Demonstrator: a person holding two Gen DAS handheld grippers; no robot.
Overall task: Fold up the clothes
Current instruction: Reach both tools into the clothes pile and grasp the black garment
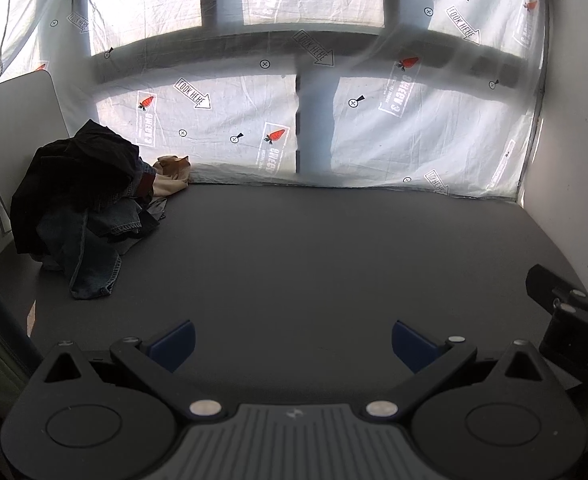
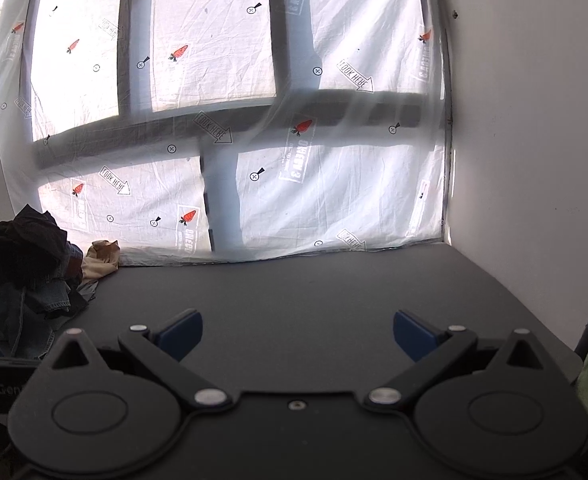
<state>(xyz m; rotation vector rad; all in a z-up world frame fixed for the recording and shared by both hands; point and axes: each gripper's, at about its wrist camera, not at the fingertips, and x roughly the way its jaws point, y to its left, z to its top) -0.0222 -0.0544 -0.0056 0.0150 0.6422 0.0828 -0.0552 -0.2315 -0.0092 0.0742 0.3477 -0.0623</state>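
Note:
A heap of clothes lies at the far left of the dark table: a black garment on top, blue denim spilling toward the front, a tan piece at the back. The right wrist view shows the same heap at its left edge. My left gripper hovers over the table's near side, open, with nothing between its blue pads. My right gripper is open too and holds nothing. Part of the right gripper's black body shows at the right edge of the left wrist view.
A white printed sheet hangs over the window behind the table. A white wall closes off the right side. A pale grey panel leans behind the heap. Bare tabletop stretches from the heap to the right wall.

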